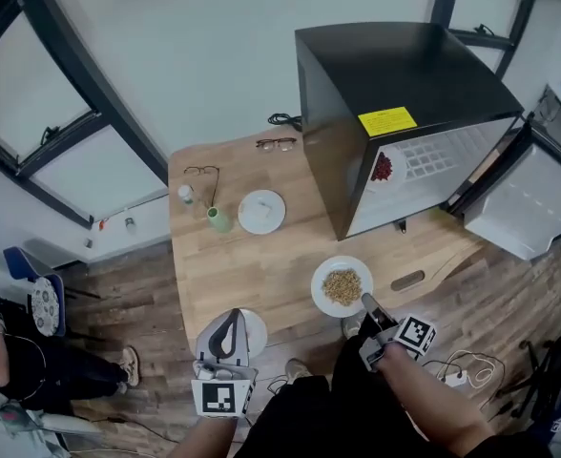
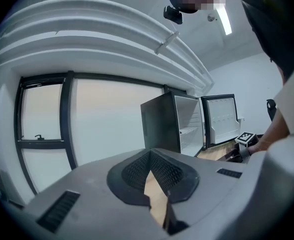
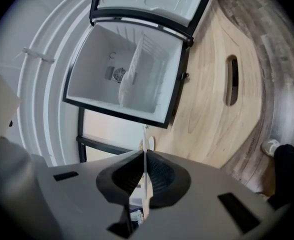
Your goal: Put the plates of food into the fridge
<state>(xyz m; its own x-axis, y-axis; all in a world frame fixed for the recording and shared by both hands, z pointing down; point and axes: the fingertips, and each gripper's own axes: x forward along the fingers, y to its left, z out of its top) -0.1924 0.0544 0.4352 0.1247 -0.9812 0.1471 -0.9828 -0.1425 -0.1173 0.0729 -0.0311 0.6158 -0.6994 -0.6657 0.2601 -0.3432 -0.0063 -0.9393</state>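
A white plate of tan grains (image 1: pixel 342 286) is at the wooden table's (image 1: pixel 223 265) front right. My right gripper (image 1: pixel 365 301) is shut on its near rim; in the right gripper view the rim (image 3: pixel 146 151) shows as a thin white edge between the pads. The black fridge (image 1: pixel 395 74) stands open beyond it, with a plate of red food (image 1: pixel 383 168) on its shelf. My left gripper (image 1: pixel 233 316) hovers over a second white plate (image 1: pixel 254 332) at the table's front edge, tips together and nothing seen between them (image 2: pixel 150 171).
The fridge door (image 1: pixel 524 208) is swung wide to the right. A third white plate (image 1: pixel 261 211), a green cup (image 1: pixel 219 219), a small bottle (image 1: pixel 186 195) and two pairs of glasses (image 1: pixel 201 172) lie further back. A slot (image 1: pixel 407 281) is cut in the tabletop.
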